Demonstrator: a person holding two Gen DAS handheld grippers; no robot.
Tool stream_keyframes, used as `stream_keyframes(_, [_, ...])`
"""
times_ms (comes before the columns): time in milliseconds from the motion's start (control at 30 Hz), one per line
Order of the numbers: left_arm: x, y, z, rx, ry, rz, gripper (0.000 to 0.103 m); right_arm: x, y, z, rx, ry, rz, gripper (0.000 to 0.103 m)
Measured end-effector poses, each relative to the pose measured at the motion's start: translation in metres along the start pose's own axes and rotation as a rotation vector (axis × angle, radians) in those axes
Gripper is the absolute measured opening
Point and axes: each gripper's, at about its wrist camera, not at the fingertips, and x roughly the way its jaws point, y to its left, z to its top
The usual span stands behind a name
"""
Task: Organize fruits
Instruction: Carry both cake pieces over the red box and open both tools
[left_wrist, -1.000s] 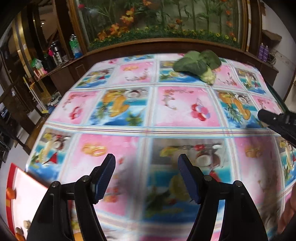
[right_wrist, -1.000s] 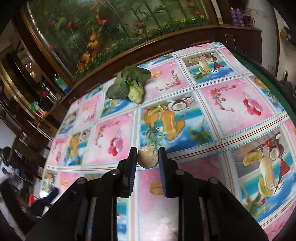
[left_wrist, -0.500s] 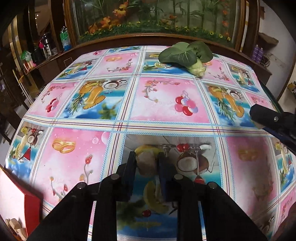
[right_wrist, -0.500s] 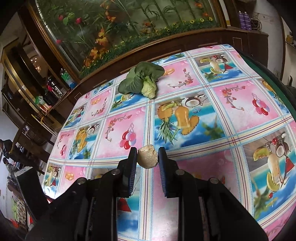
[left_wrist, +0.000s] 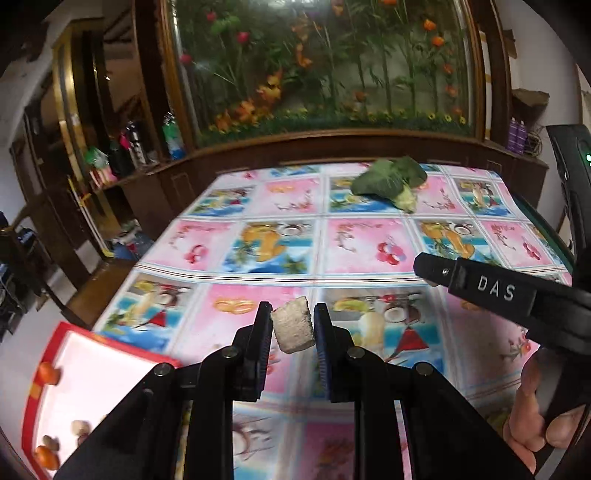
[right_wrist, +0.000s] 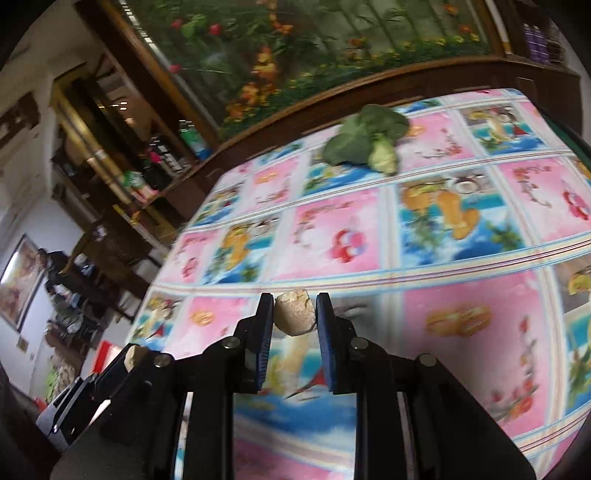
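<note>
My left gripper is shut on a pale, blocky beige piece, held above the fruit-print tablecloth. My right gripper is shut on a rounder beige piece with a cracked top. In the left wrist view the right gripper's body marked DAS reaches in from the right, with a hand on it. A red-rimmed white tray at the lower left holds small orange and brown fruits. The left gripper with its piece shows at the lower left of the right wrist view.
A leafy green vegetable lies at the far side of the table. Behind the table runs a dark wooden ledge under a glass case with flowers. Shelves with bottles stand at the left.
The left gripper went from open and empty to shut on the blocky piece and has lifted it. Both grippers have risen and swung left; the tray now shows more fully.
</note>
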Motion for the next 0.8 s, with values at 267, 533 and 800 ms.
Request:
stream_keyframes(267, [-0.014, 0.019, -0.009, -0.031, -0.003, -0.008, 0.022, -0.008, 0.037, -0.026, -0.095, -0.024, 0.121, 0.026])
stream_keyframes(533, [-0.022, 0.040, -0.017, -0.062, -0.014, 0.017, 0.022, -0.009, 0.061, -0.044, -0.174, -0.015, 0.135, 0.026])
stream_keyframes(800, [-0.031, 0.057, -0.023, -0.083, -0.027, 0.045, 0.022, -0.007, 0.065, -0.049, -0.198, -0.018, 0.119, 0.026])
